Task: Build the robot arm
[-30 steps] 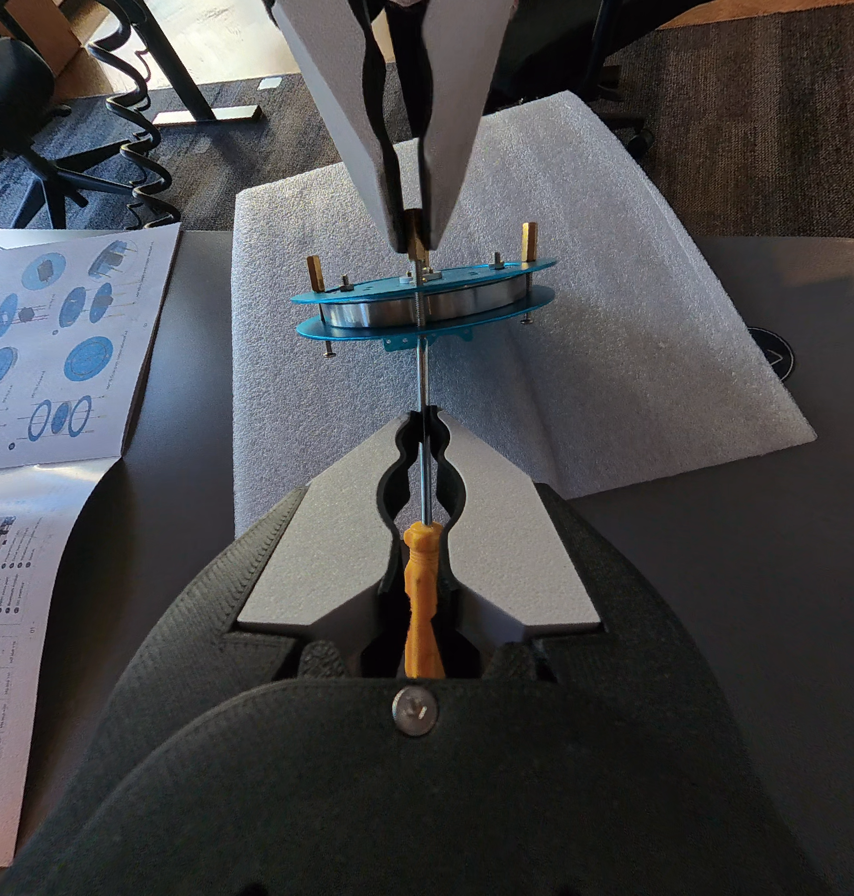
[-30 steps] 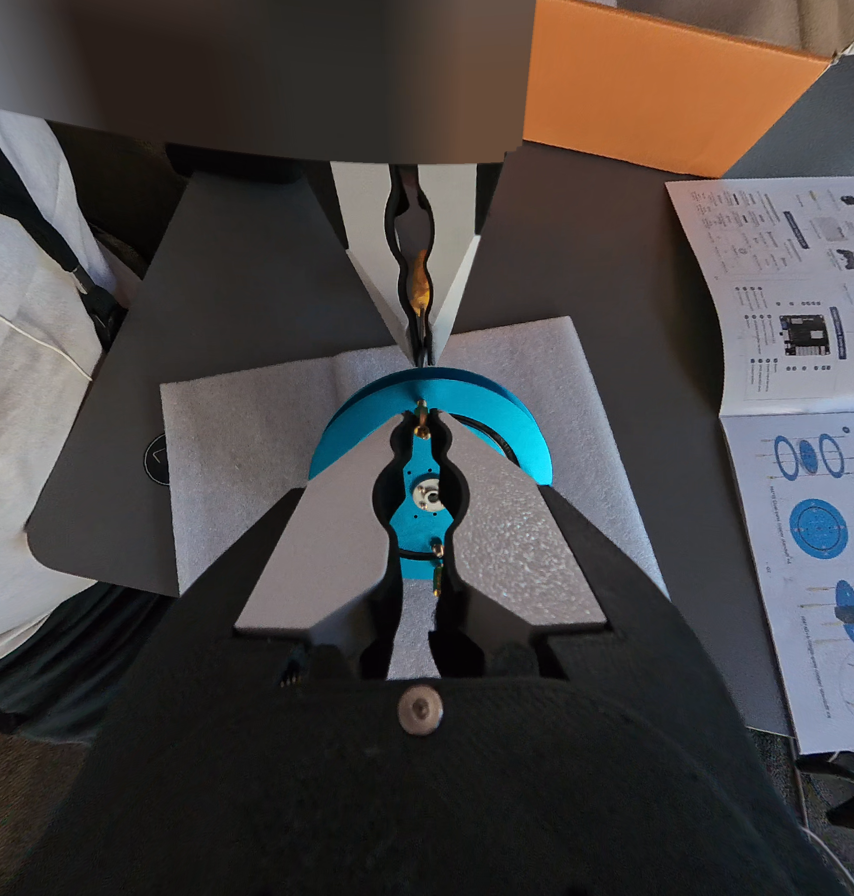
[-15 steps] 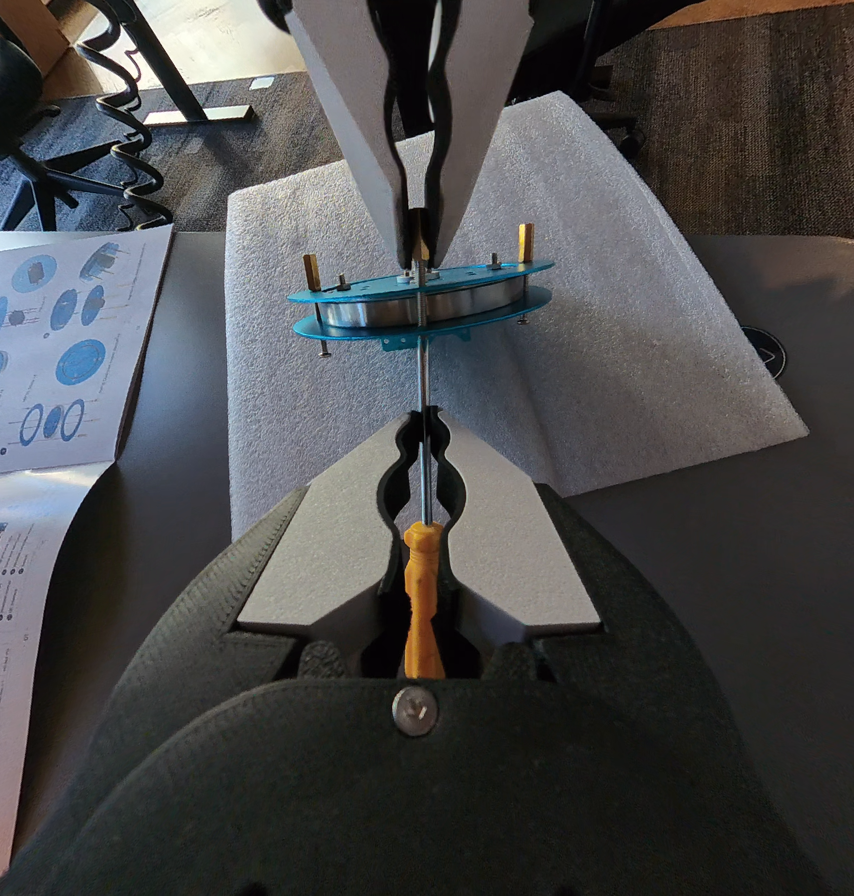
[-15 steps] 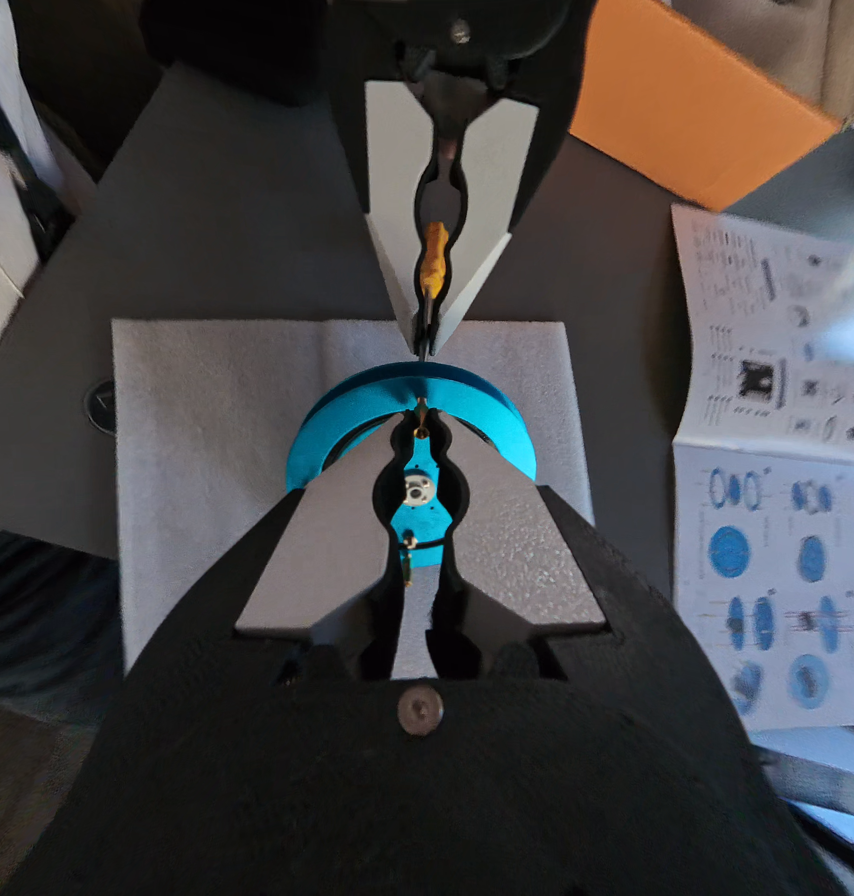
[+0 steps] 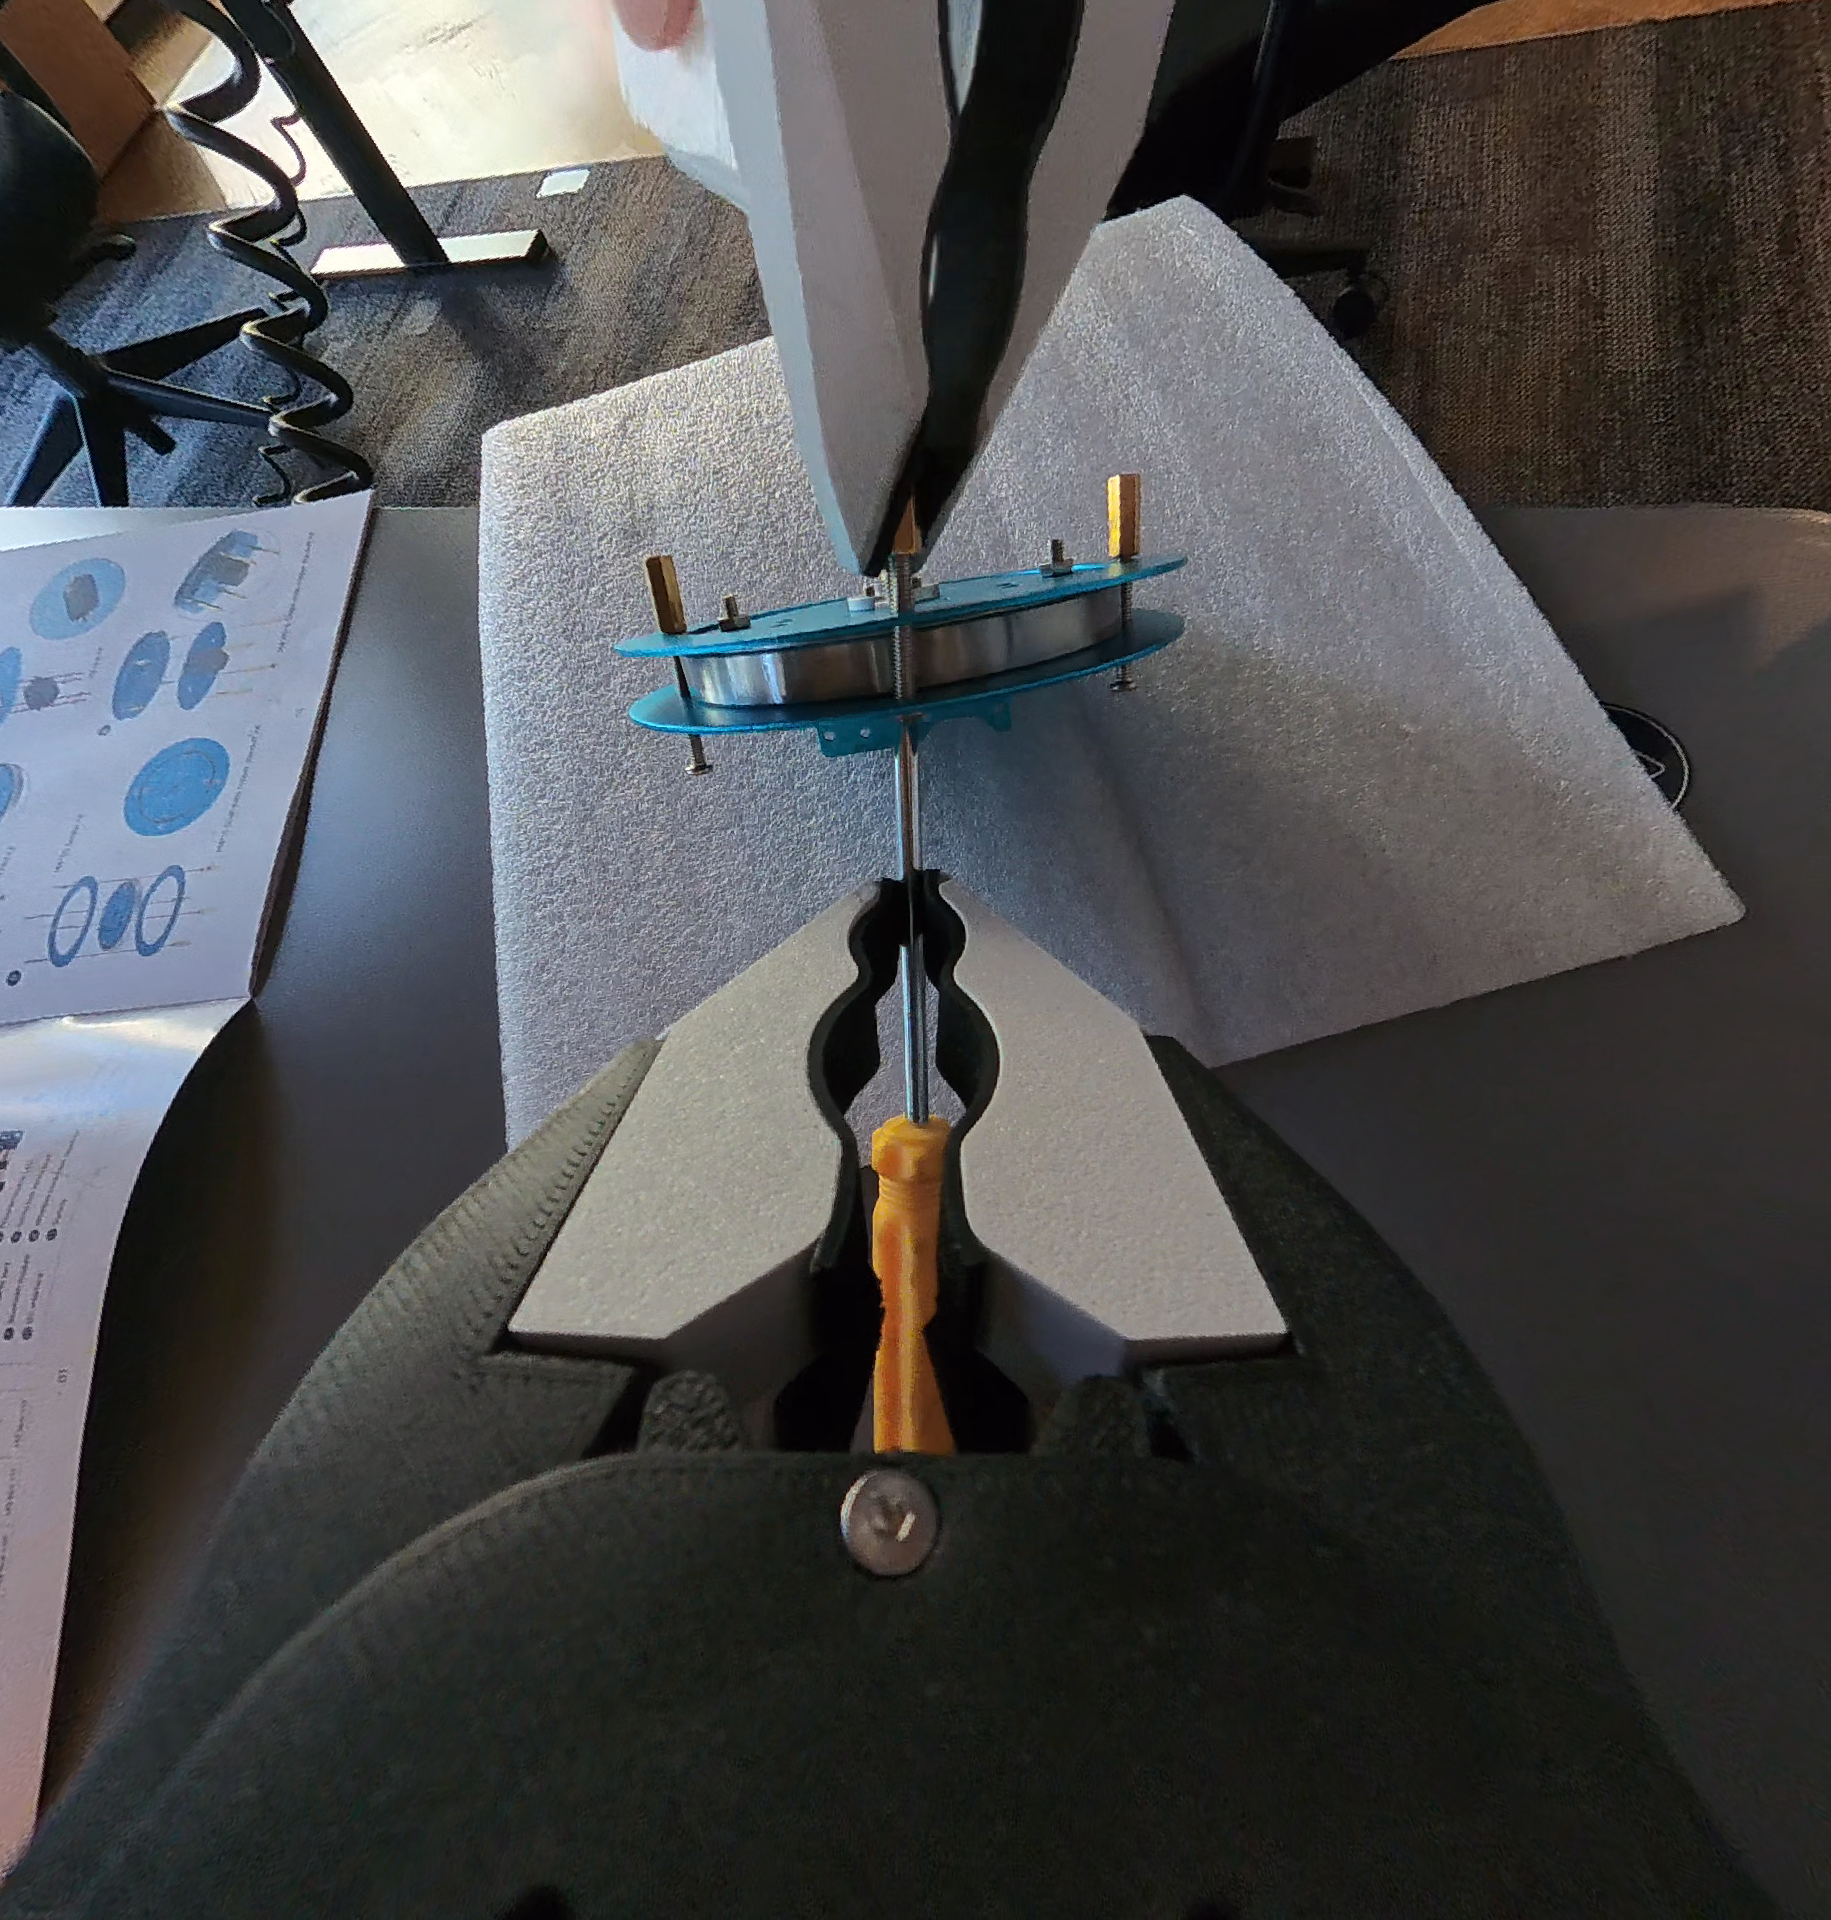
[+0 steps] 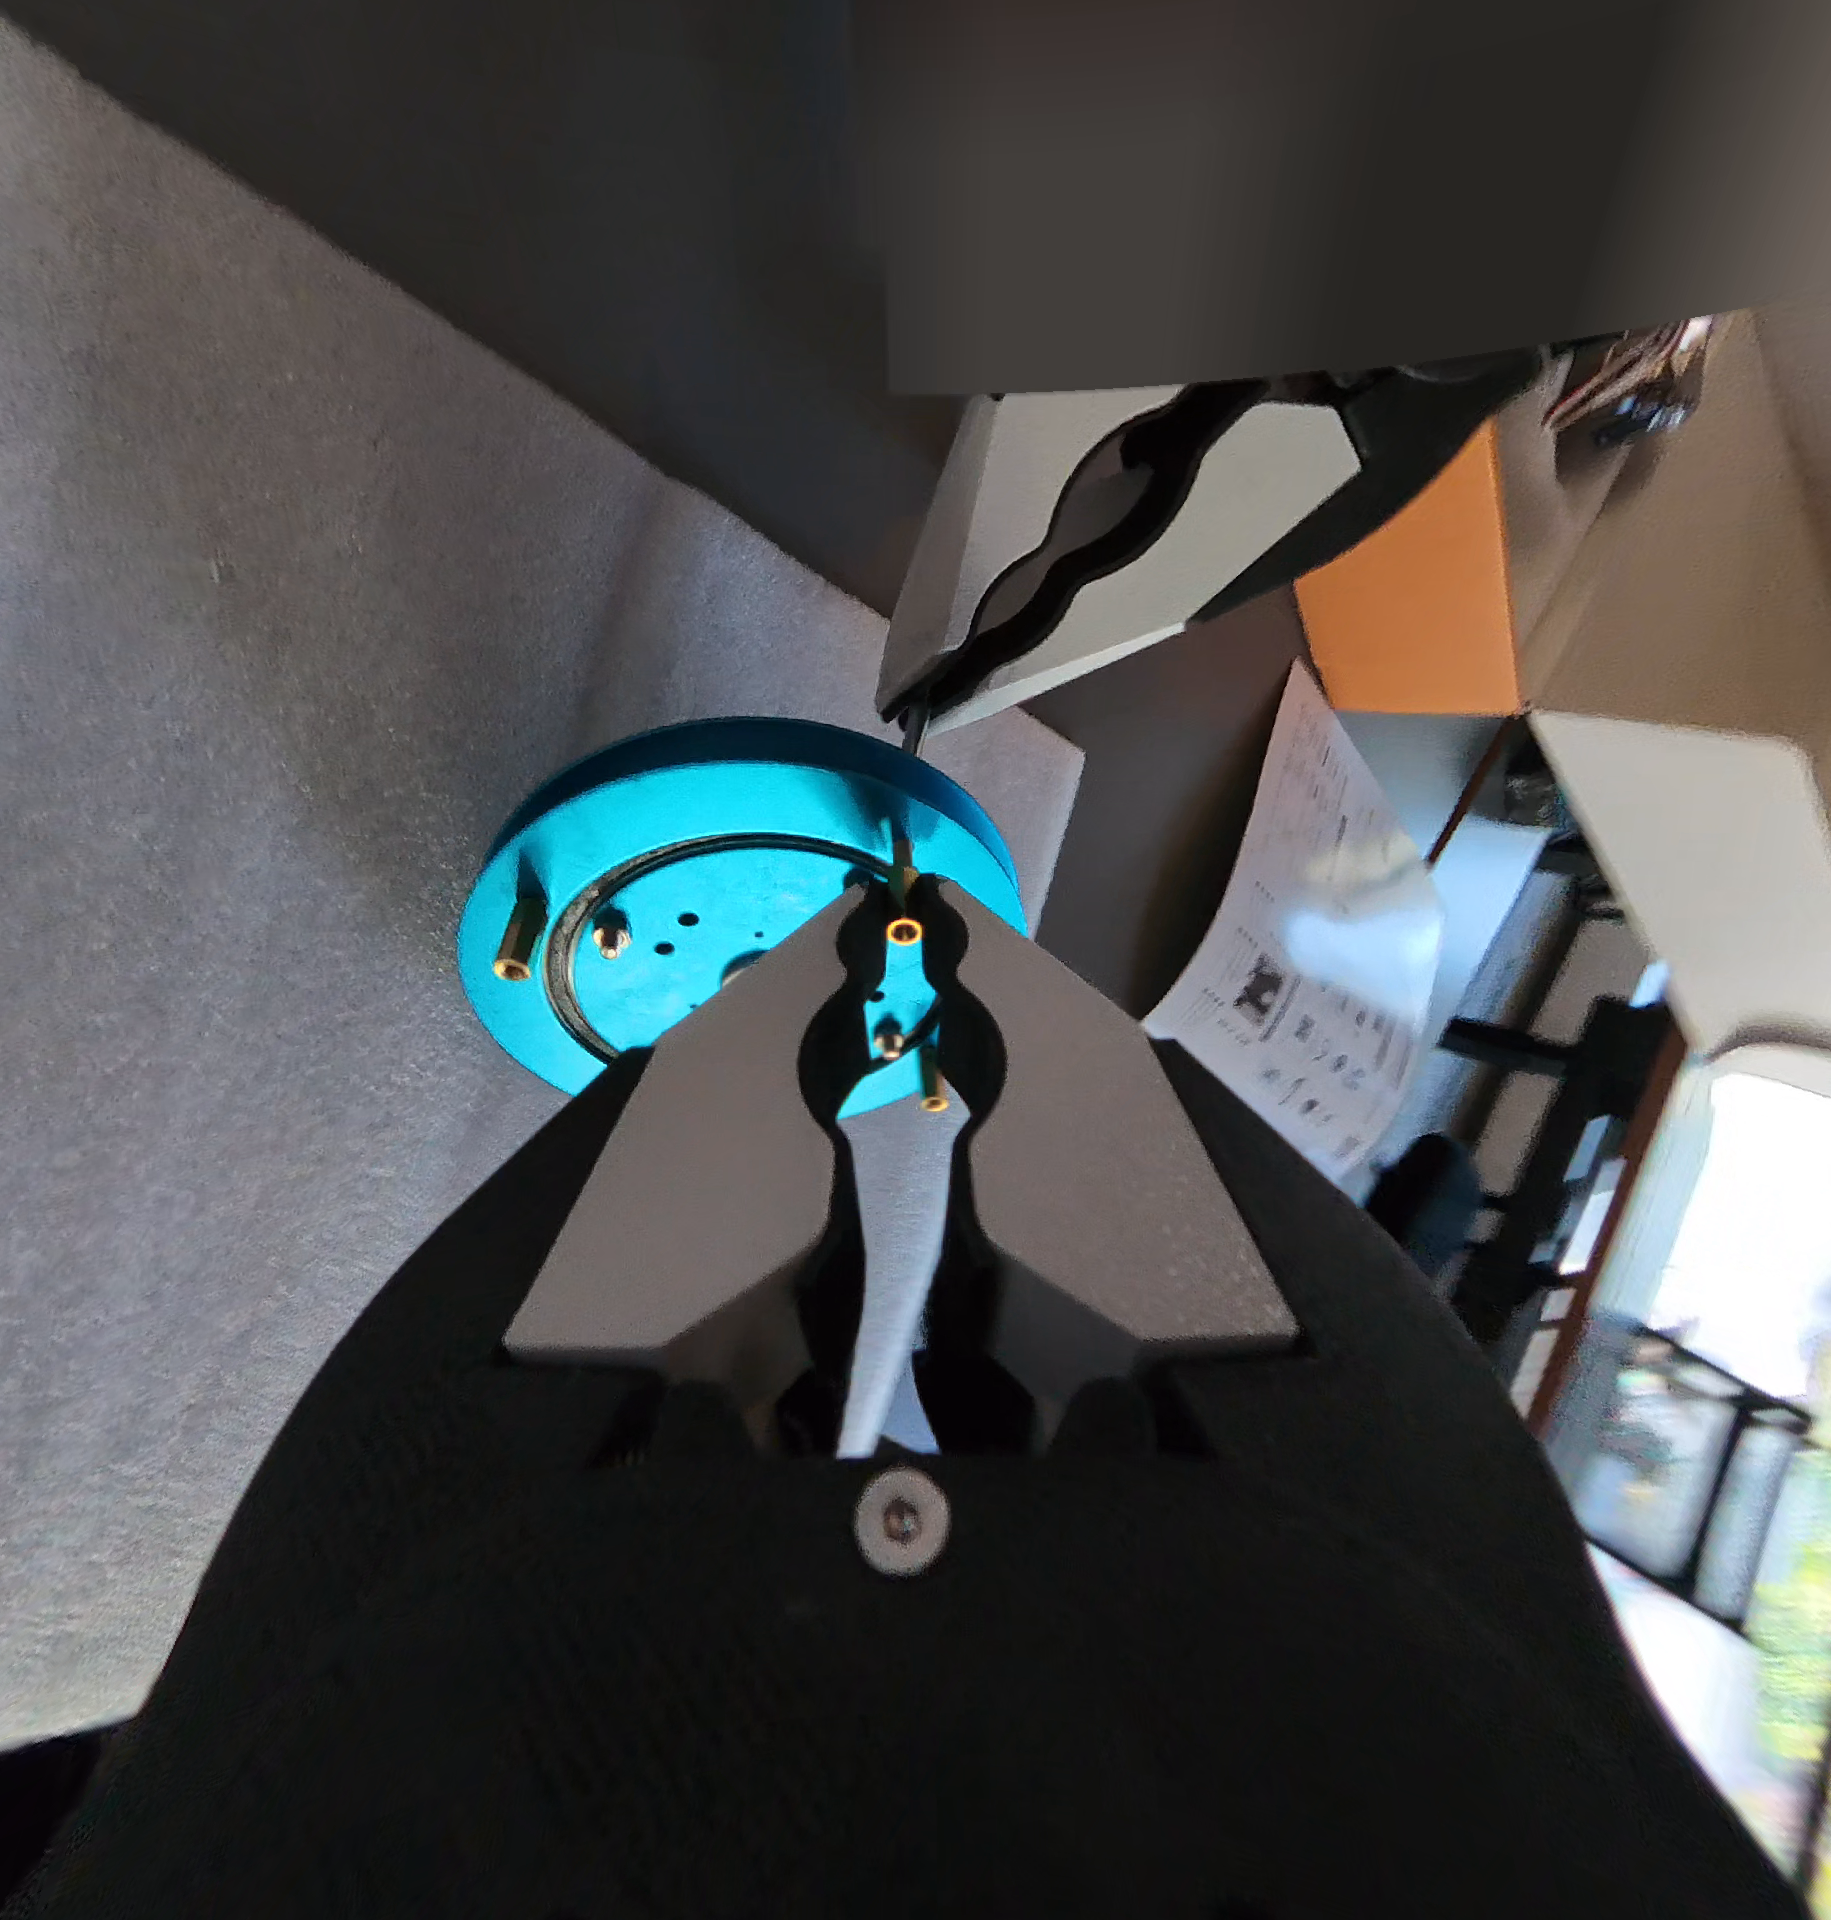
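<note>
In the left wrist view, our left gripper [image 5: 909, 896] is clamped nearly shut on a screwdriver [image 5: 906, 1247]. The orange handle sits deep between the jaws, and the steel shaft runs out past the tips. The shaft's long axis lies straight along the fingers, pointing forward and up, and its tip meets the underside of the disc [image 5: 890, 649]. The disc is a blue two-plate stack with a silver ring between the plates, and it hangs clear above the foam [image 5: 1306, 644]. It lies directly ahead of the left jaws, just beyond the tips. A threaded screw [image 5: 900, 634] rises through both plates in line with the shaft. The right gripper [image 5: 906, 540] comes down from above, its jaws pinched on a standoff [image 5: 907, 535] on top of that screw. Two more brass posts stand at the rim. A manual [image 5: 111, 748] lies to the left on the table [image 5: 1513, 1299].

In the right wrist view, we look down on the disc's top face. The right jaws are all but closed, and the standoff sits in the notch just behind their tips, end-on to the camera. The disc spreads out beneath and ahead of these jaws. The left gripper reaches in from the far side, with the dark shaft touching the disc's far edge. Both grippers bear on the same screw line from opposite faces.
</note>
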Motion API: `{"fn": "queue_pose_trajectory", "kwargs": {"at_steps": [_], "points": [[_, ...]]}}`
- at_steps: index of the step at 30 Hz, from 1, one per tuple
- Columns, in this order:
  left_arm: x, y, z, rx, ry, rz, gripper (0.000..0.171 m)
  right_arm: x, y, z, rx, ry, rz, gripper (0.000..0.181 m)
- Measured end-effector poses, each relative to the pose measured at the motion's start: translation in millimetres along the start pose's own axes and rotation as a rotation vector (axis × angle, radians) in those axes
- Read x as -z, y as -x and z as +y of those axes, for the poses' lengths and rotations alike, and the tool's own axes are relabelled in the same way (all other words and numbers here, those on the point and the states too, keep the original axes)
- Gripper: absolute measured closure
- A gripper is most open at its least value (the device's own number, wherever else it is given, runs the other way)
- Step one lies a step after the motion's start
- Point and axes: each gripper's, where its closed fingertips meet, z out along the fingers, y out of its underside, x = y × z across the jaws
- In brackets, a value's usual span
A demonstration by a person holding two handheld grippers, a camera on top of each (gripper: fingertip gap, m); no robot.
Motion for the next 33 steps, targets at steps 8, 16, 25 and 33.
{"fn": "queue_pose_trajectory", "kwargs": {"at_steps": [8,16,25,33], "points": [[-1.1,-3.4,-1.3,-0.003,-0.004,0.016,0.169,6.4,-1.4,1.3,-0.281,-0.05,-0.037,0.175],[-0.7,-2.0,0.4,-0.006,0.003,0.003,0.17,4.8,2.6,2.1,-0.605,-0.062,-0.188,0.177],[-0.6,-1.0,1.3,-0.003,0.012,-0.005,0.169,4.0,3.9,1.8,-1.266,-0.054,-0.346,0.177],[-1.5,-2.1,-0.6,-0.025,0.024,-0.027,0.169,6.4,5.8,1.0,-1.713,-0.082,-0.43,0.177]]}}
